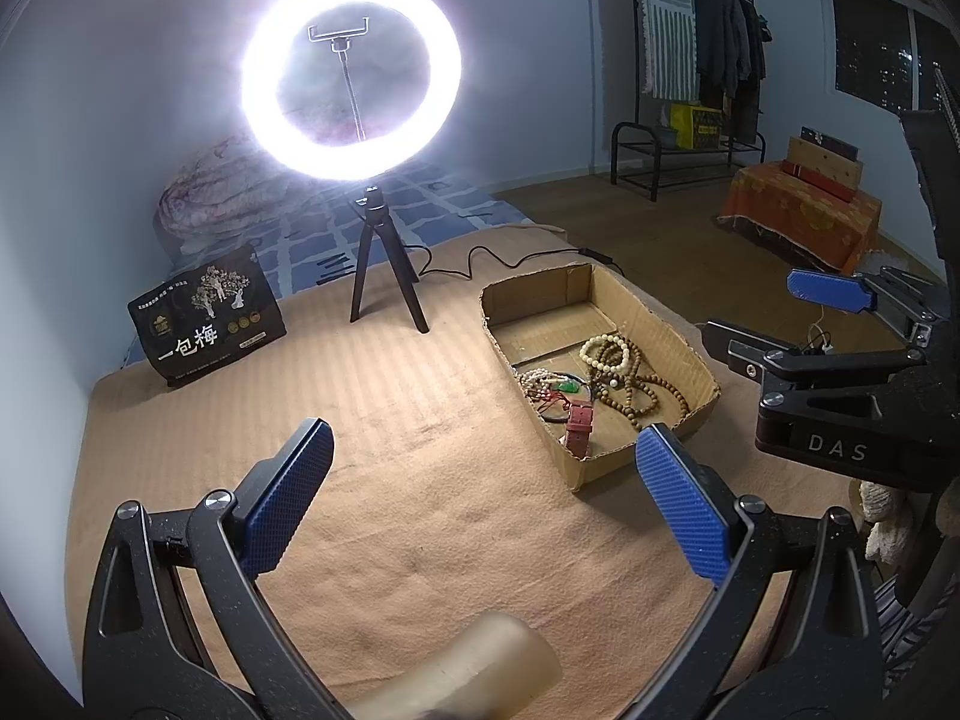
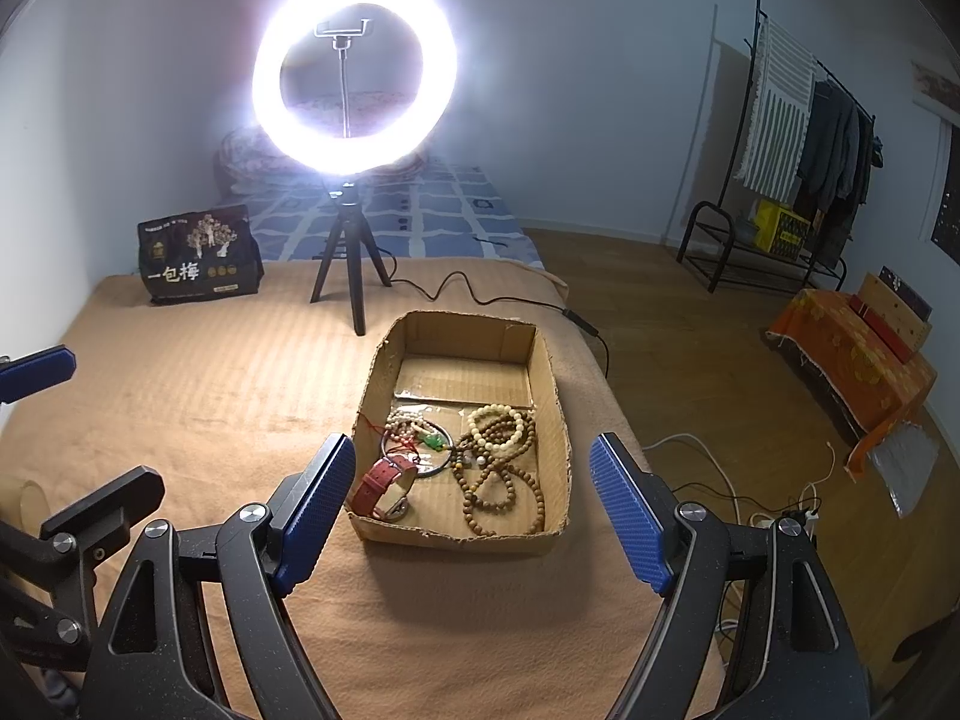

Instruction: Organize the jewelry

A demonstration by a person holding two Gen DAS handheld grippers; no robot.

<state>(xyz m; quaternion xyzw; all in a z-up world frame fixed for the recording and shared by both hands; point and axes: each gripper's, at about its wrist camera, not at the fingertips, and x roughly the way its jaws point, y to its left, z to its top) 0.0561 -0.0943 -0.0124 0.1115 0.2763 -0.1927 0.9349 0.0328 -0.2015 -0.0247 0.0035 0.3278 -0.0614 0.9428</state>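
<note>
A shallow cardboard box (image 1: 663, 330) (image 2: 375, 381) lies on the tan blanket. Inside it are a red-strapped watch (image 1: 581, 426) (image 2: 384, 483), brown wooden bead strands (image 1: 642, 393) (image 2: 498, 480), a cream bead bracelet (image 1: 606, 351) (image 2: 495, 423), and a small bracelet with a green charm (image 1: 561, 387) (image 2: 429, 441). My left gripper (image 1: 483, 471) stands open left of the box, with nothing between its blue pads. My right gripper (image 2: 471, 498) hangs open just in front of the box's near end, empty; it also shows at the right of the left wrist view (image 1: 774, 318).
A lit ring light on a black tripod (image 1: 384, 276) (image 2: 351, 264) stands behind the box, its cable (image 2: 480, 297) trailing right. A dark snack bag (image 1: 207, 318) (image 2: 198, 255) leans at back left. The bed edge drops to wooden floor on the right, where cables (image 2: 720, 480) lie.
</note>
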